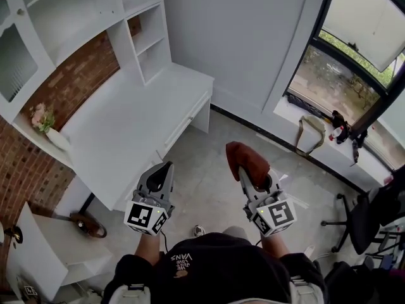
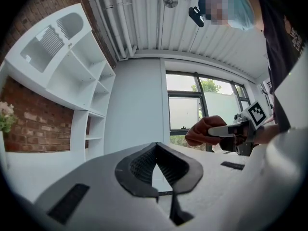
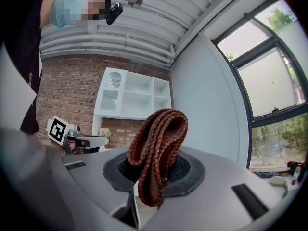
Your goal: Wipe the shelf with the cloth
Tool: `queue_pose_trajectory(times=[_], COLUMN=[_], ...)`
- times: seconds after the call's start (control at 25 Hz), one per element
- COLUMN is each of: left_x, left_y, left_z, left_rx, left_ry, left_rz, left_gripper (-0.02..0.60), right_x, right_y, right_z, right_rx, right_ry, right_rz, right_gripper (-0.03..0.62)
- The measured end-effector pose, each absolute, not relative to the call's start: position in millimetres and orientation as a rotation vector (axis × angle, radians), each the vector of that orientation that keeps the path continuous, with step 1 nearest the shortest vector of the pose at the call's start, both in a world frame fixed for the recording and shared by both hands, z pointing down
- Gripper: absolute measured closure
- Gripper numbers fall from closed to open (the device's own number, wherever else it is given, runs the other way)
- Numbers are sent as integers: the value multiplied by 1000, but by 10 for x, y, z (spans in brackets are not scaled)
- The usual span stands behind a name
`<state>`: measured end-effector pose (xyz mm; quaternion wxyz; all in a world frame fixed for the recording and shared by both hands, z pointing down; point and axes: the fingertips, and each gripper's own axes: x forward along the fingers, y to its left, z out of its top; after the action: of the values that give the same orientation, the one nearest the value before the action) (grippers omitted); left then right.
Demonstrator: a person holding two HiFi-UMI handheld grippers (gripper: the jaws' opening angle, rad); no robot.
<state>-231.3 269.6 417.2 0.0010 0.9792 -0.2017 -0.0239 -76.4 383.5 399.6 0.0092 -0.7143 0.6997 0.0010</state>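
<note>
Mid-room, over the pale floor (image 1: 202, 189) and well apart from the work, two hand-held grippers both point forward. Item one, right gripper (image 1: 248, 177): jaws pinched tight on a rust-brown woven cloth (image 3: 159, 143). The cloth is folded double, its fold standing up above the tips and the rest running down between the pads. It is probably gripped this way so that a padded bulge leads when pressed to a surface. Item two, left gripper (image 2: 156, 148): jaws drawn together, tips meeting, nothing between them. It is carried idle beside the other, likely kept free to steady or clear things. Item three, white shelf (image 1: 76, 24): open compartments fixed to a brick wall at the far left, above a white bench (image 1: 126, 132); neither gripper is near it. Item four, pink flowers (image 1: 41, 116): in a pale vase at the bench's left end, below the shelf, a thing to avoid knocking. Status, by judgement: cloth in hand, wiping not yet begun. The next move calls for stepping left and raising the cloth to a compartment.
</note>
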Motion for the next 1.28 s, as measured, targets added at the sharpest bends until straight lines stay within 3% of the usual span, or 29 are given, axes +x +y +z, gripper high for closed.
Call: queue_pose_trajectory(times=[0.64,1.28], left_x=[-2111,-883], left_y=[1967,1245], left_z=[4356,4150], left_rx=[3002,2965], left_ry=[-761,-1038], left_rz=[-54,-82], left_gripper=[575,575], right_x=[-427,925], right_y=[2948,1890], right_z=[4143,3993], right_rx=[-2153,-1916], right_ry=[2287,2443], right_rz=[-50,-6], right_gripper=[502,502])
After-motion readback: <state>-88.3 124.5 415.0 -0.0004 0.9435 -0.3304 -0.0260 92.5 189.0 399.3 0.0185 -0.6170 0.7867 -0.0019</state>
